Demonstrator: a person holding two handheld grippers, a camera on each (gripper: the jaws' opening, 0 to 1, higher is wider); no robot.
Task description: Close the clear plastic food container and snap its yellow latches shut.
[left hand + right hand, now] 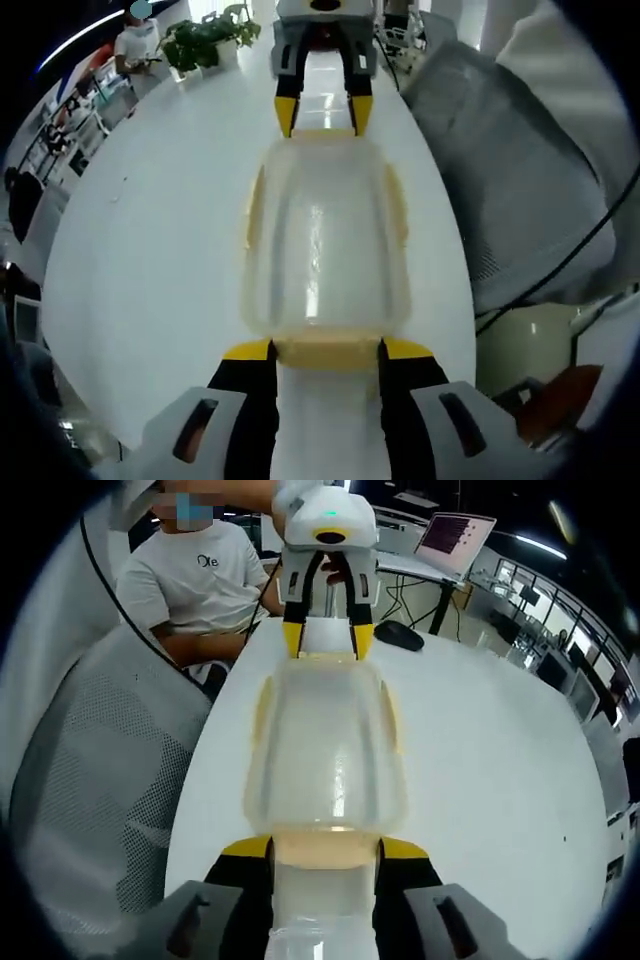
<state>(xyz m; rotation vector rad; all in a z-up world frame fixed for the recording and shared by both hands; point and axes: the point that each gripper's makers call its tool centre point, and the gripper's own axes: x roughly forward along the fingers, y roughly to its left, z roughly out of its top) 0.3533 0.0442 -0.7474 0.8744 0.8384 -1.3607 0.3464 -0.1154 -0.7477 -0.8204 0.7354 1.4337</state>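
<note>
The clear plastic food container (325,240) (325,745) lies lengthwise on the white table (160,230) between my two grippers, lid on top. Pale yellow side latches (254,205) (262,715) lie along its long edges. My left gripper (327,350) has its yellow-tipped jaws either side of the near yellow end latch (326,353), touching its ends. My right gripper (325,848) holds the opposite end latch (325,845) the same way. Each gripper shows at the far end of the other's view: right gripper (323,115), left gripper (327,640).
A grey mesh office chair (510,190) (100,770) stands against one long side of the table. A seated person in a white shirt (205,580) is behind the left gripper, near a laptop (455,535) and a mouse (400,633). A potted plant (205,40) stands at the far end.
</note>
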